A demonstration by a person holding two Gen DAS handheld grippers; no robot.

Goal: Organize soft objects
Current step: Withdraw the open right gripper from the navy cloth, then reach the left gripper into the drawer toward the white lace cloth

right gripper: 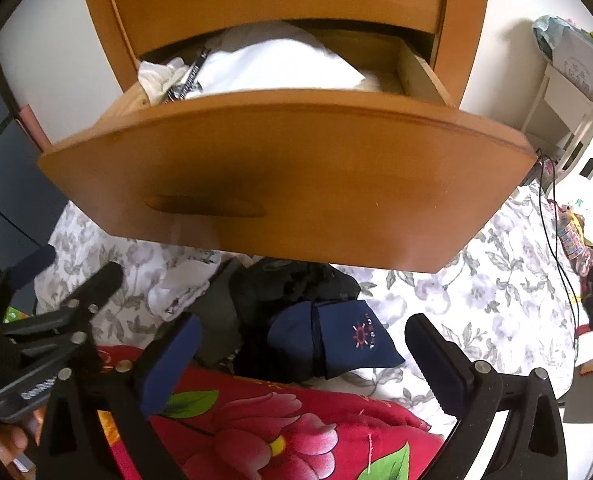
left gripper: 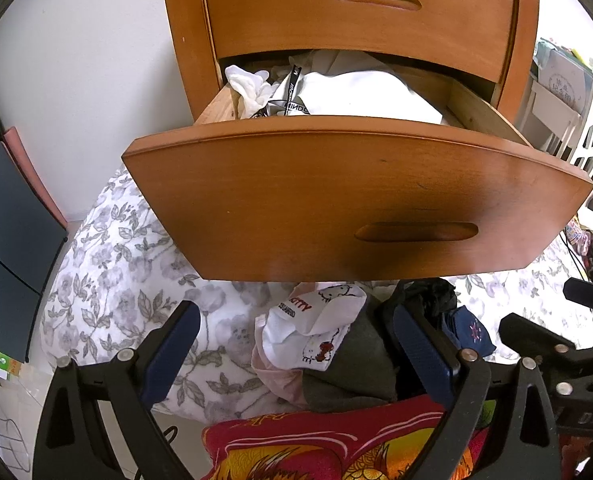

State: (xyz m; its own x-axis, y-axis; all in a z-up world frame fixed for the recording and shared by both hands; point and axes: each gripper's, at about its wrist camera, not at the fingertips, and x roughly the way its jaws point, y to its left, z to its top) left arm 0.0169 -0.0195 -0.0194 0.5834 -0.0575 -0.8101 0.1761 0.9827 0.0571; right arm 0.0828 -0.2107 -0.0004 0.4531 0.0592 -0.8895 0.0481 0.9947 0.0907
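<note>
A bed (right gripper: 496, 280) with a grey-floral sheet is lying below a wooden dresser whose lower drawer (left gripper: 356, 200) is standing pulled out over it. The right gripper (right gripper: 302, 354) is hanging with its jaws spread wide and nothing gripped; the folded navy cloth (right gripper: 336, 340) is sitting between them, untouched. The left gripper (left gripper: 296, 344) is likewise gaping wide and empty over a white printed garment (left gripper: 312, 328) and a grey one beside it. Around these, dark crumpled clothes (right gripper: 296, 280) are heaped at the foot of the drawer front, and a red flowered blanket (right gripper: 256, 420) is lying nearest the cameras. Inside the drawer, white clothing (left gripper: 356, 92) is already piling up near its rim.

The navy piece is folded and limp, so a pinch on one layer could let it unfold and drag. The overhanging drawer front is hard wood; a lifting gripper could knock it, and the full drawer could let loose items spill.
</note>
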